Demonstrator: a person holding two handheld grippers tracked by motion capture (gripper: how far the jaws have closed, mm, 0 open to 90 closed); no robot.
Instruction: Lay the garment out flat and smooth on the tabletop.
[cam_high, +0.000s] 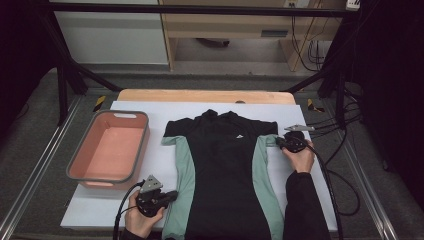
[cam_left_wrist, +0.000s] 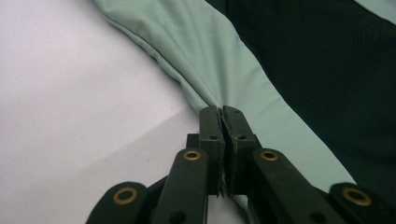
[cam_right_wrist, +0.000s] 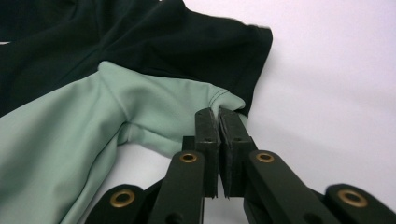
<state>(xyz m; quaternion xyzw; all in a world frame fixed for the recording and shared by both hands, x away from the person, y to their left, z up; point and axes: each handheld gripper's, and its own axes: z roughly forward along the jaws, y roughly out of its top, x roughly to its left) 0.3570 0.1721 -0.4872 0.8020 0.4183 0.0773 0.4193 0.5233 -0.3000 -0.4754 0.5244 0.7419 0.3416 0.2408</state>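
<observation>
Shirt (cam_high: 222, 170) hem cut off; fabric pinched inside both claws unseen.

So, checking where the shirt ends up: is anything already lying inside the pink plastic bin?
No, the pink plastic bin shows a bare floor, and the black and mint-green shirt lies flat on the white sheet beside it.

Dim, soft overhead light; dark surroundings, mild blur, perhaps slight glare on the white sheet (cam_high: 310, 112).
</observation>
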